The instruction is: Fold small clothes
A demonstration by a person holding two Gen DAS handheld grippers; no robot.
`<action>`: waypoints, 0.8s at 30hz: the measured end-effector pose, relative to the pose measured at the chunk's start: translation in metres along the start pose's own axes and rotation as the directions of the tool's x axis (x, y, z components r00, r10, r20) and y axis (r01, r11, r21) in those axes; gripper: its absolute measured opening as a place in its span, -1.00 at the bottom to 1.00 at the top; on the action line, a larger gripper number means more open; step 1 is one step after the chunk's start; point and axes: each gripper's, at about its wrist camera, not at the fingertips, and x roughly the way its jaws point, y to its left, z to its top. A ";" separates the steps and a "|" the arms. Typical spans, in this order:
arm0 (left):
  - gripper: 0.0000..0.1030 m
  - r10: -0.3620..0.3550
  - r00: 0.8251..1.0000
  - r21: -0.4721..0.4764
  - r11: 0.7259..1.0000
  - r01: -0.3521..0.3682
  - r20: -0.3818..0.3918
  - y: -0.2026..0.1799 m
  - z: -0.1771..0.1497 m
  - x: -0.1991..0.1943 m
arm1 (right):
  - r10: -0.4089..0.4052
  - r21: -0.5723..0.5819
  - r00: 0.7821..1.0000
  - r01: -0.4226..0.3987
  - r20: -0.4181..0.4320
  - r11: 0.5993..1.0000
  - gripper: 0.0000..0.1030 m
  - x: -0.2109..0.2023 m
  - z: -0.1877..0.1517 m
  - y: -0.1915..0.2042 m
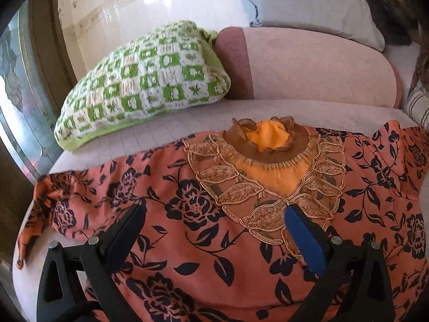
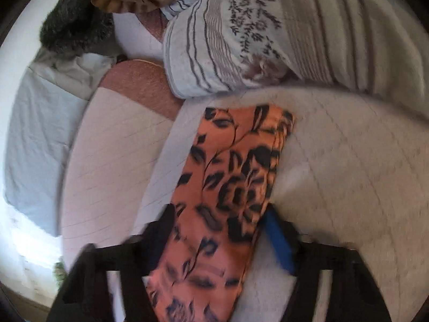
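Note:
An orange garment (image 1: 187, 241) with dark flower print lies spread flat on the pale bed sheet (image 1: 166, 126), its gold-embroidered neckline (image 1: 268, 161) facing the pillows. My left gripper (image 1: 214, 206) hovers over the garment's chest, open wide, with nothing between its fingers. In the blurred right wrist view one sleeve (image 2: 236, 161) of the same garment stretches away across the sheet (image 2: 348, 174). My right gripper (image 2: 219, 209) straddles that sleeve. Its fingers stand apart at the sleeve's two edges, and the cloth lies flat between them, not bunched.
A green and white checked pillow (image 1: 144, 80) and a pink bolster (image 1: 295, 64) lie beyond the garment, with a grey pillow (image 1: 308, 0) behind. A striped folded blanket (image 2: 254, 40) and a dark fuzzy item (image 2: 72, 26) sit past the sleeve's end. A window (image 1: 16, 94) is at left.

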 end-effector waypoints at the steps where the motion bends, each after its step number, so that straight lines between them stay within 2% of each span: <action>1: 1.00 0.001 1.000 -0.013 1.000 -0.001 -0.008 0.003 0.000 0.001 | -0.021 -0.006 1.000 0.021 0.001 1.000 -0.58 0.006 0.005 -0.001; 2: 1.00 0.000 1.000 -0.023 1.000 0.000 -0.009 0.005 0.001 0.001 | -0.032 0.003 0.999 0.032 -0.012 0.999 -0.82 0.010 0.007 -0.003; 5: 1.00 0.008 1.000 -0.065 0.998 -0.008 0.001 0.017 0.005 -0.005 | 0.042 0.045 0.999 -0.043 0.026 0.998 -0.85 -0.008 0.002 -0.002; 6: 1.00 0.010 1.000 -0.086 0.996 -0.009 0.012 0.023 0.008 -0.009 | 0.114 0.024 0.992 -0.115 0.054 0.993 -0.85 -0.025 -0.006 0.008; 8: 1.00 0.017 0.999 -0.123 0.992 -0.013 0.032 0.036 0.013 -0.019 | 0.189 -0.006 0.980 -0.189 0.061 0.982 -0.85 -0.047 -0.017 0.026; 11: 1.00 0.041 0.997 -0.177 0.984 -0.030 0.061 0.060 0.021 -0.034 | 0.317 -0.080 0.948 -0.314 0.027 0.946 -0.85 -0.090 -0.050 0.071; 14: 1.00 0.070 0.994 -0.223 0.973 -0.051 0.079 0.084 0.026 -0.047 | 0.423 -0.176 0.904 -0.426 -0.056 0.887 -0.85 -0.133 -0.102 0.130; 17: 1.00 0.121 0.989 -0.255 0.962 -0.097 0.082 0.113 0.028 -0.052 | 0.467 -0.258 0.869 -0.495 -0.165 0.830 -0.85 -0.161 -0.166 0.187; 18: 1.00 0.144 0.987 -0.262 0.957 -0.120 0.072 0.122 0.028 -0.051 | 0.468 -0.296 0.856 -0.515 -0.219 0.804 -0.85 -0.168 -0.201 0.213; 20: 1.00 0.180 0.983 -0.299 0.941 -0.159 0.045 0.146 0.025 -0.047 | 0.457 -0.334 0.839 -0.539 -0.294 0.773 -0.85 -0.171 -0.248 0.240; 21: 1.00 0.183 0.983 -0.324 0.932 -0.164 0.031 0.157 0.023 -0.045 | 0.439 -0.361 0.827 -0.553 -0.351 0.751 -0.85 -0.168 -0.290 0.257; 23: 1.00 0.180 0.984 -0.383 0.908 -0.170 -0.010 0.185 0.018 -0.038 | 0.401 -0.390 0.818 -0.556 -0.412 0.734 -0.80 -0.155 -0.338 0.277; 24: 1.00 0.179 0.983 -0.406 0.897 -0.176 -0.030 0.196 0.016 -0.034 | 0.358 -0.395 0.810 -0.551 -0.465 0.735 -0.77 -0.142 -0.378 0.286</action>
